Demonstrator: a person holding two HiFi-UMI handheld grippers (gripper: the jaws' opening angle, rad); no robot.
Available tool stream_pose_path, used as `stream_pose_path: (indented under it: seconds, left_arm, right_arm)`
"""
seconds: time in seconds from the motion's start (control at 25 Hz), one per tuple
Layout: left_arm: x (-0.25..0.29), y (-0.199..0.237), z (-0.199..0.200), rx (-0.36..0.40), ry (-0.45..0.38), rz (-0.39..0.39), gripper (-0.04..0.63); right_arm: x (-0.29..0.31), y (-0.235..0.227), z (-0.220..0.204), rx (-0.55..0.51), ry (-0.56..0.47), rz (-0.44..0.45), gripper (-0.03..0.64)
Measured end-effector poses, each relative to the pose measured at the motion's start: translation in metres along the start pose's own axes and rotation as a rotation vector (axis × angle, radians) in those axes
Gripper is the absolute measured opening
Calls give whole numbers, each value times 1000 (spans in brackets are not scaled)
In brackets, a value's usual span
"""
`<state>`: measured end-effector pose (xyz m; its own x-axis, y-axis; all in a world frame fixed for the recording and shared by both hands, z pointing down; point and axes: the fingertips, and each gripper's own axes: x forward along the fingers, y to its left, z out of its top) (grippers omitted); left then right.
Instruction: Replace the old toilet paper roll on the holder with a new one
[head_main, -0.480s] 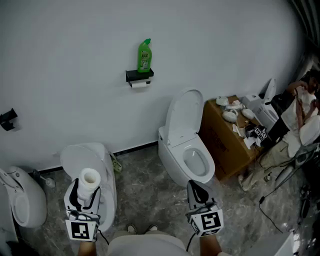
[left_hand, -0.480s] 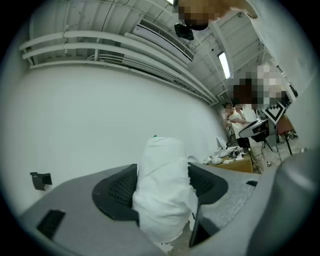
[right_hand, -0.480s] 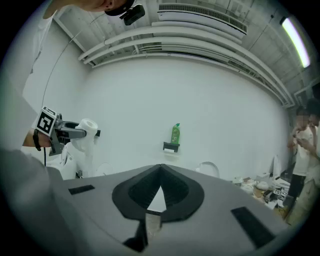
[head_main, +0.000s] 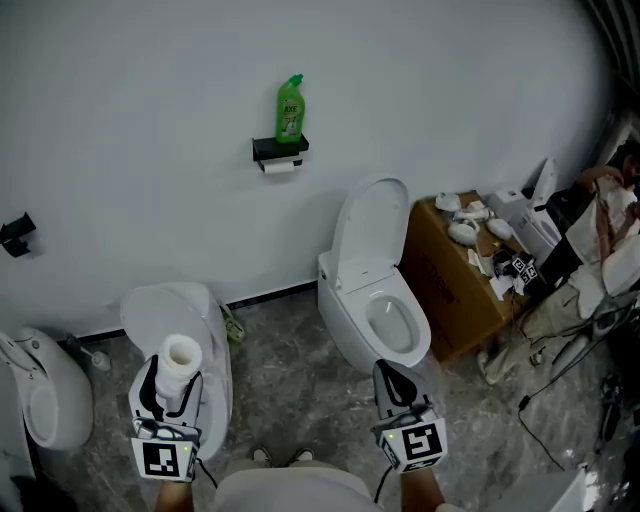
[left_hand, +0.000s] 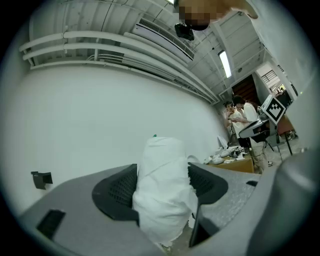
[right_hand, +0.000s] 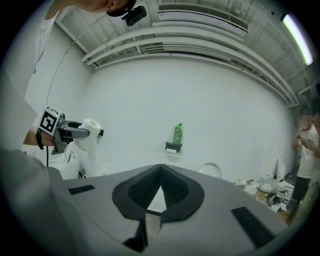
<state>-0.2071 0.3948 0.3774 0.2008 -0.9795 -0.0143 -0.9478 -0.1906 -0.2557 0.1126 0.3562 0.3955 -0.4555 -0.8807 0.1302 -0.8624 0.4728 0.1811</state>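
Two grippers show low in the head view, both well short of the holder (head_main: 279, 150), a black bracket on the wall with a green bottle (head_main: 290, 108) standing on top of it and the old roll (head_main: 279, 168) hanging just beneath it. The left gripper (head_main: 172, 388), far below and left of the holder, carries the new roll (head_main: 181, 357) upright; the right gripper (head_main: 393, 380), far below and right of the holder, carries nothing. In the left gripper view the fingers (left_hand: 117, 192) stand wide and press on either side of the new roll, which fills the gap between them. In the right gripper view the fingers (right_hand: 172, 187) meet tip to tip with nothing between them, and the holder shows small and far off, just above their tips. I judge the task to be at an early stage: the new roll is in hand, but the old one has not yet come off the holder. What is left is the approach, the removal and the fitting.
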Motion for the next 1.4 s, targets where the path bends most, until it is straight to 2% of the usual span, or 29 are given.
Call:
stream_pose_path:
  seconds: [0.12, 0.28, 0.36, 0.52, 0.6, 0.68, 0.76, 1.12, 1.4]
  left_arm:
    - [1, -2, -1, -2, -4, 10, 302]
    - [4, -3, 0, 0, -3, 23, 302]
    - [8, -5, 2, 1, -11, 27, 302]
    - [15, -11, 5, 10, -7, 26, 302]
    - [19, -15, 6, 3, -15, 23, 302]
    - [22, -20, 8, 3, -20, 22, 302]
    - [25, -24, 7, 7, -16, 23, 302]
    - [40, -30, -5, 10, 26, 12, 302]
    - [96, -22, -32, -30, 40, -30, 302]
  right_arm:
    - [6, 0, 2, -55, -10, 4, -2]
    - [12, -11, 2, -102, -7, -32, 0]
    - [14, -19, 7, -161, -12, -52, 21]
    - [19, -38, 14, -284, -14, -95, 98]
    - [21, -49, 15, -292, -18, -108, 147]
    - [23, -56, 11, -292, -4, -100, 241]
    - [24, -61, 3, -290, 22, -90, 283]
    - [37, -67, -24, -273, 65, -78, 291]
    - [78, -70, -38, -294, 112, -62, 291]
